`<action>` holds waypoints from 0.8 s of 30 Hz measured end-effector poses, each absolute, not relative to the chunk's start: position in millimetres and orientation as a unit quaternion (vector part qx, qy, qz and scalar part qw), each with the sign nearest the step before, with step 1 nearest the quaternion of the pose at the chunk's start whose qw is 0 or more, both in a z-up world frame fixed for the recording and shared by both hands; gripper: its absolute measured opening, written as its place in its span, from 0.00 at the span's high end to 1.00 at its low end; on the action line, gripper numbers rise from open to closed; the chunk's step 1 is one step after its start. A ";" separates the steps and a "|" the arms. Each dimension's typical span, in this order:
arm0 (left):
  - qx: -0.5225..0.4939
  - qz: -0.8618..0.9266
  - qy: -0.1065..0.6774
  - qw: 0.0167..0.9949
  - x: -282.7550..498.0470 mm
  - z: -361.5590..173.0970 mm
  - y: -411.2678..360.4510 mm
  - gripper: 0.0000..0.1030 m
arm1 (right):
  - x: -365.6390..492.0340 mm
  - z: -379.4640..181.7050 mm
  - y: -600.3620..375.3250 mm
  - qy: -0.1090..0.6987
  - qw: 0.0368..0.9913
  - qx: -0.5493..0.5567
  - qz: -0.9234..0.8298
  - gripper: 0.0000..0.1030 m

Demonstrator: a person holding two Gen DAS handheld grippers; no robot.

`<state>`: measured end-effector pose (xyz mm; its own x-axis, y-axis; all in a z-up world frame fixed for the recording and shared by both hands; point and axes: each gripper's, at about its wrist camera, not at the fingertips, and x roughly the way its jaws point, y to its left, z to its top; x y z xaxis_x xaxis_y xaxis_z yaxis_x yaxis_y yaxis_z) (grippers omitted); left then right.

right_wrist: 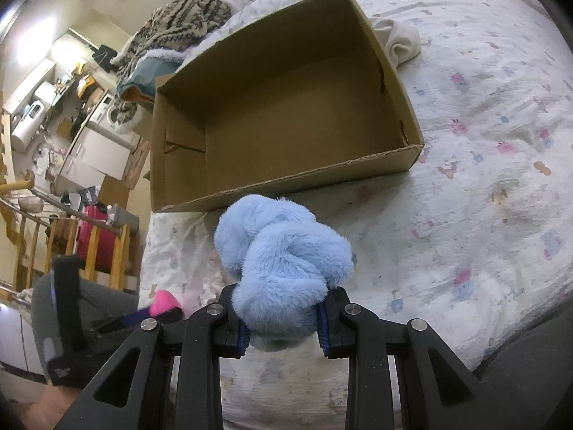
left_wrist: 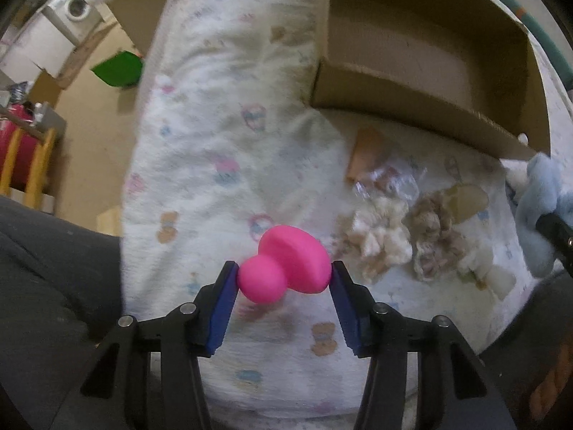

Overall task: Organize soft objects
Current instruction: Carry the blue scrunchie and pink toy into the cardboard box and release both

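Note:
My left gripper is shut on a pink mushroom-shaped soft toy and holds it above the bed. My right gripper is shut on a fluffy light-blue plush, held just in front of an open, empty cardboard box. The box also shows in the left wrist view at the upper right, and the blue plush at the right edge. A cream fluffy scrunchie and a beige one lie on the bed right of the pink toy. The pink toy shows at the lower left of the right wrist view.
A white printed quilt covers the bed. A clear plastic wrapper and an orange-brown piece lie near the scrunchies. A white cloth lies behind the box; patterned knitwear is piled at the far left. A wooden railing stands beside the bed.

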<state>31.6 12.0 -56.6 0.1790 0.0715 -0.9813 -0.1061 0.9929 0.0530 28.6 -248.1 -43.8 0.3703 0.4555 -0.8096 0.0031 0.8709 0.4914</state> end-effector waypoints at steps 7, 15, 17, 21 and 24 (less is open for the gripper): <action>-0.002 0.106 0.616 0.780 38.0 -39.0 21.5 0.54 | 33.7 -45.1 -256.1 0.542 0.796 0.226 0.151 0.71; 0.002 0.132 0.608 0.783 48.0 -36.1 12.5 0.54 | 33.6 -46.4 -258.7 0.544 0.791 0.230 0.160 0.71; 0.004 0.131 0.607 0.784 47.7 -37.9 9.6 0.54 | 33.9 -47.1 -258.6 0.546 0.789 0.231 0.163 0.71; 0.006 0.130 0.602 0.788 47.7 -35.8 6.8 0.54 | 34.3 -45.4 -257.8 0.544 0.790 0.231 0.165 0.71; 0.005 0.132 0.601 0.788 46.5 -34.3 6.9 0.54 | 34.4 -44.2 -256.9 0.541 0.793 0.226 0.167 0.71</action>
